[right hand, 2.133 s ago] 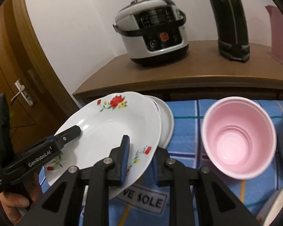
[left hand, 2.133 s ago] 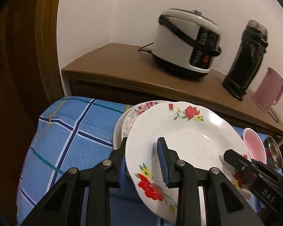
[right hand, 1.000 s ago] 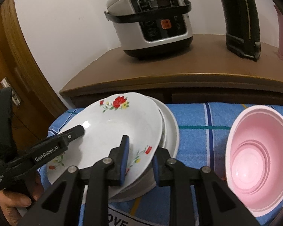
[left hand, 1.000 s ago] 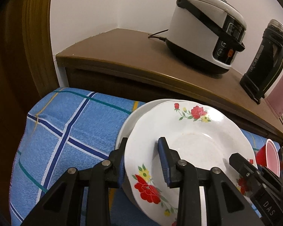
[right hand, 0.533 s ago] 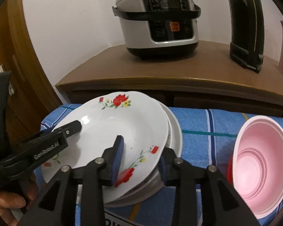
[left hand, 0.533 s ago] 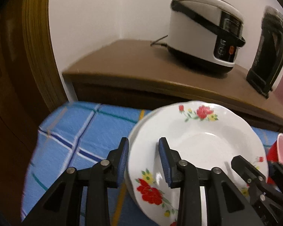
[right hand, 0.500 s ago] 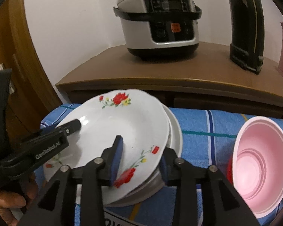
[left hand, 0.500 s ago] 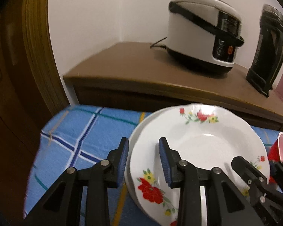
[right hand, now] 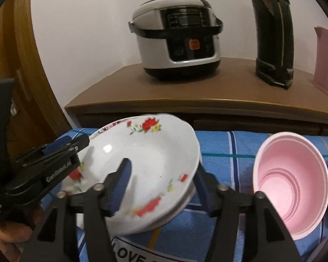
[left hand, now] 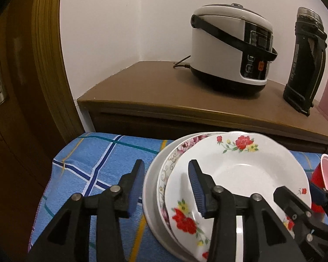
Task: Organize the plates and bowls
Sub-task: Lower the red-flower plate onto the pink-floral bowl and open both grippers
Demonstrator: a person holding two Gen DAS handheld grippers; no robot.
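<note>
White ceramic plate w/ red flowers (left hand: 247, 174) sits atop the stack of plates (left hand: 155, 187), rim between both tools. Left tool (left hand: 164, 185) & right tool (right hand: 161, 183) have just been opening; both spread, pads off the rim. Risks: top plate sits off-centre, may slide; a pad could snag the rim on pull-back; pink plastic bowl (right hand: 290, 183), just right of right tool, could get knocked on the blue checked cloth (left hand: 94, 163).

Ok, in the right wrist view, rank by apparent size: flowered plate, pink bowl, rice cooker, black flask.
1. Flowered plate, widest in frame.
2-3. Rice cooker and pink bowl look about equal; the bowl is nearer the camera, so unsure.
4. Black flask, top cut off by the frame.
</note>
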